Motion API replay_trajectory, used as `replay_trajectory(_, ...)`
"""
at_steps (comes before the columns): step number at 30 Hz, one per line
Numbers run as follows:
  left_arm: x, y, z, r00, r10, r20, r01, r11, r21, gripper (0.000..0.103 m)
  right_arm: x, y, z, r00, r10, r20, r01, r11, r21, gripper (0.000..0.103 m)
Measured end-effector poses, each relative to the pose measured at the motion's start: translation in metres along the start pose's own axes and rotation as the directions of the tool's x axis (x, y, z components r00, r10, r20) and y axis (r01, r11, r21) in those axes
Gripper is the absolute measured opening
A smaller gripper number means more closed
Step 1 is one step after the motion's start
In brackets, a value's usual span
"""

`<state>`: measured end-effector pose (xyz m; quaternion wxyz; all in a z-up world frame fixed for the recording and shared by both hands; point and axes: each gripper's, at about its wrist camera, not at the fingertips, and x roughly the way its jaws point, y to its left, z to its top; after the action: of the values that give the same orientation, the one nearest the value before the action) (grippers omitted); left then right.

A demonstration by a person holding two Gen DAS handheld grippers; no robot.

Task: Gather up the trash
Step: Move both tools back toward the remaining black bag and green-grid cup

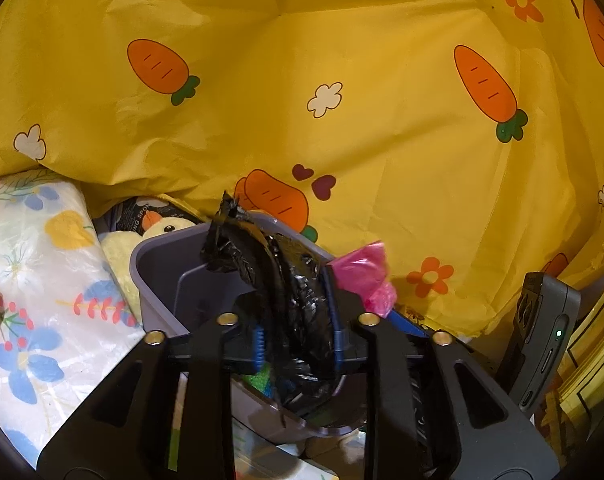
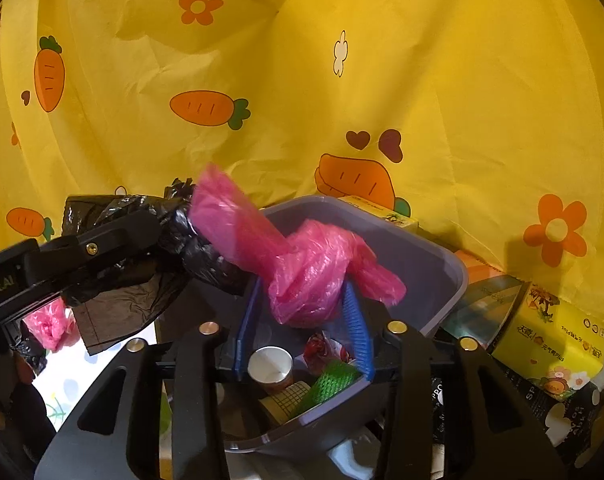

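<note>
While yellow cloth (image 1: 342, 140) hangs behind bin (image 2: 442, 264), left claw (image 1: 298, 344) loosely around black bag (image 1: 286, 288), right claw (image 2: 302, 344) around pink bag (image 2: 310, 276).

Both wrist views close above bin (image 1: 158, 256)

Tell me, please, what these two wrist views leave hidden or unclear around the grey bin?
- Grey plastic bin, left wrist view: the crumpled black plastic bag between the left gripper fingers covers most of its contents.
- Crumpled pink plastic bag, right wrist view: whether the right gripper pads press it is unclear; its upper flap is blurred.
- White paper cup: the gripper frame hides its base.
- Yellow printed carton: print too small.
</note>
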<state>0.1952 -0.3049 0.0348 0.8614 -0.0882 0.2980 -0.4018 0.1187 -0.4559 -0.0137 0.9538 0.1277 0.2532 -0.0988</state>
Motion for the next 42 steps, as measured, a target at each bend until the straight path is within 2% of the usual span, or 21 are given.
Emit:
replay_trajectory(2,-0.006,0.003,0.0,0.999,0.011,0.036,-0.01,1.0,-0.012,0.071,0.001,0.0,-0.001,1.0,-0.004,-0.003,0.004,1.0,0.002,0.05)
replay_trajectory(3,-0.01,0.005,0.0,0.999,0.007,0.051,-0.006,1.0,-0.019,0.074,0.001,-0.001,-0.002,1.0,-0.006,-0.004,0.006,1.0,0.004,0.052)
replay_trajectory(12,-0.036,0.015,-0.006,0.992,0.085,0.096,-0.084,0.996,-0.014,0.085,-0.002,-0.001,-0.005,1.0,-0.019,0.001,0.019,1.0,0.012,0.065)
replay_trajectory(18,-0.061,0.026,-0.016,0.983,0.145,0.109,-0.144,0.989,-0.024,0.088,-0.007,0.002,-0.008,1.0,-0.026,0.009,0.026,1.0,0.017,0.075)
replay_trajectory(23,-0.093,0.036,-0.029,0.956,0.255,0.144,-0.255,0.967,-0.017,0.091,-0.019,0.006,-0.011,0.999,-0.047,0.026,0.047,0.999,0.027,0.084)
replay_trajectory(27,-0.124,0.056,-0.038,0.916,0.372,0.148,-0.367,0.928,-0.065,0.092,-0.035,0.015,-0.014,0.997,-0.044,0.057,0.043,0.999,0.03,0.087)
replay_trajectory(29,-0.143,0.068,-0.043,0.882,0.448,0.147,-0.437,0.894,-0.099,0.092,-0.042,0.023,-0.015,0.997,-0.03,0.067,0.029,0.999,0.024,0.088)
replay_trajectory(31,-0.162,0.081,-0.05,0.839,0.525,0.14,-0.511,0.85,-0.127,0.093,-0.048,0.034,-0.016,0.998,-0.001,0.069,0.001,1.0,0.006,0.088)
replay_trajectory(33,-0.182,0.097,-0.058,0.785,0.607,0.125,-0.587,0.793,-0.164,0.093,-0.052,0.05,-0.019,0.998,0.028,0.063,-0.026,0.999,-0.023,0.088)
replay_trajectory(37,-0.228,0.13,-0.077,0.685,0.721,0.106,-0.685,0.687,-0.244,0.093,-0.056,0.087,-0.028,0.993,0.109,0.037,-0.106,0.99,-0.089,0.088)
replay_trajectory(38,-0.239,0.138,-0.083,0.653,0.75,0.106,-0.71,0.654,-0.262,0.093,-0.056,0.098,-0.03,0.991,0.13,0.028,-0.127,0.986,-0.107,0.088)
replay_trajectory(40,-0.263,0.154,-0.094,0.573,0.814,0.094,-0.764,0.573,-0.298,0.093,-0.056,0.121,-0.036,0.984,0.177,0.006,-0.174,0.975,-0.139,0.088)
replay_trajectory(42,-0.286,0.169,-0.104,0.508,0.858,0.072,-0.799,0.501,-0.333,0.093,-0.055,0.146,-0.044,0.975,0.219,-0.024,-0.22,0.96,-0.175,0.088)
